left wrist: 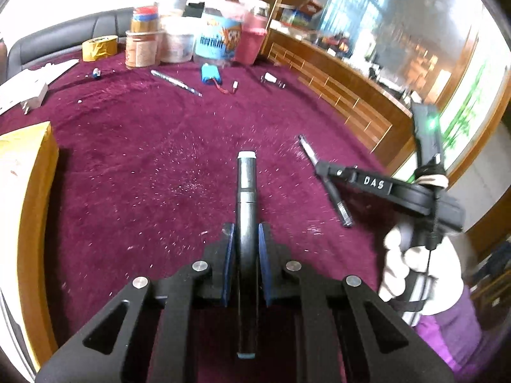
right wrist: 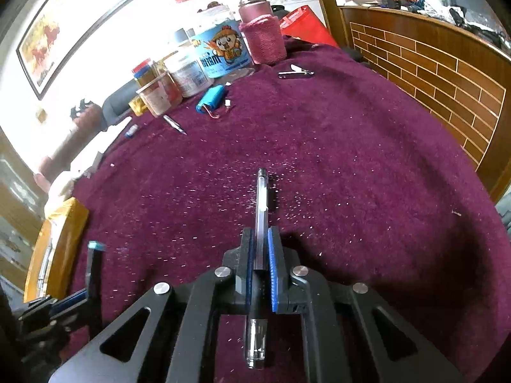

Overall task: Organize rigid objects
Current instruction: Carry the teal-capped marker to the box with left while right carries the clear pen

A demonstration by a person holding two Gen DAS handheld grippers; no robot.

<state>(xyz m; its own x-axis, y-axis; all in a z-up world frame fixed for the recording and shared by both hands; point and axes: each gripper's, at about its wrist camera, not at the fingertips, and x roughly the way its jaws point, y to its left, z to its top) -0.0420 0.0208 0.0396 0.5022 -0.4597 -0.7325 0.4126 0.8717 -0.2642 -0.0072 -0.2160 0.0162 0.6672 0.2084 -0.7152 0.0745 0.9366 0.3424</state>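
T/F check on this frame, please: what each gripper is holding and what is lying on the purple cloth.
1. The left gripper is shut on a dark marker. True.
2. The right gripper is open and holds nothing. False: it is shut on a clear pen.
3. A blue battery pack with a red wire lies on the purple cloth. True.
4. The pink bottle lies on its side. False: it stands upright.
5. The yellow tape roll sits beside the right gripper. False: it is at the far edge near the jars.
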